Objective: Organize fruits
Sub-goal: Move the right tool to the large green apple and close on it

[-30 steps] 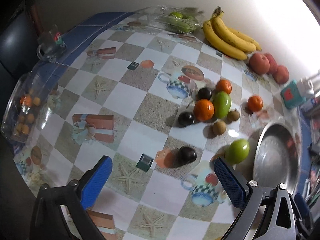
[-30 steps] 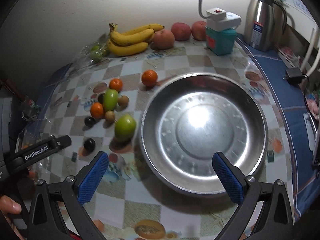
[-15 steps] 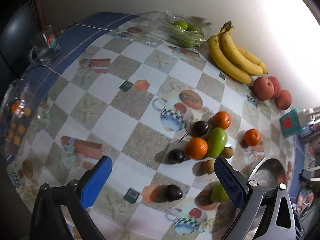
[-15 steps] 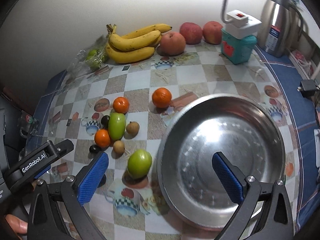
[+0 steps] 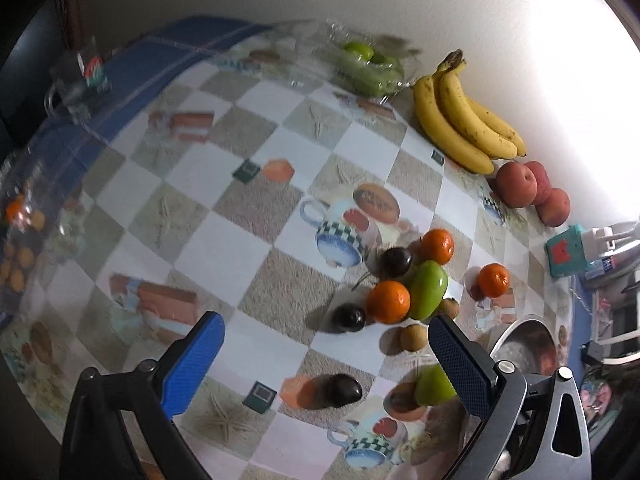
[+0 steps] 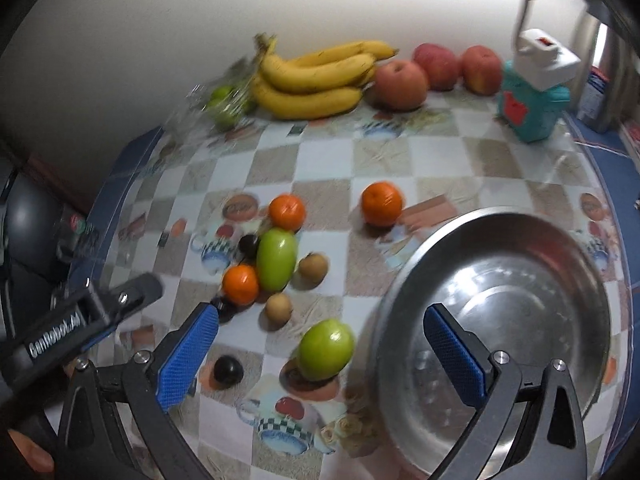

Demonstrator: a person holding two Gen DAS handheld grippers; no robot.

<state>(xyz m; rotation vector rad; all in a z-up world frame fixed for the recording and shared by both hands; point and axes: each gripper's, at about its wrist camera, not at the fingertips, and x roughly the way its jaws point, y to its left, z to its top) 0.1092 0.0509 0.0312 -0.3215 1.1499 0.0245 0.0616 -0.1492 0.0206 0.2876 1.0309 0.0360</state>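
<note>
The right gripper (image 6: 320,352) hangs spread wide with nothing in it, above the checked tablecloth (image 6: 400,156). Just beyond its fingers sits a round green apple (image 6: 326,349), right beside the rim of the shiny metal bowl (image 6: 496,300), which holds no fruit. The left gripper (image 5: 326,360) is likewise released and empty, over a dark plum (image 5: 345,390).

Further out lies a tight cluster: an oblong green fruit (image 6: 276,259) touching two oranges, two small brown fruits and dark plums nearby. A third orange (image 6: 381,204) sits apart, nearer the bowl. Against the wall lie yellow bananas (image 6: 316,76), speckled brown, and three reddish apples (image 6: 400,85).

Only the right view shows the teal box (image 6: 532,108) clearly and the bowl's full basin; the left view alone shows a glass mug (image 5: 80,80) at the table's blue edge.
</note>
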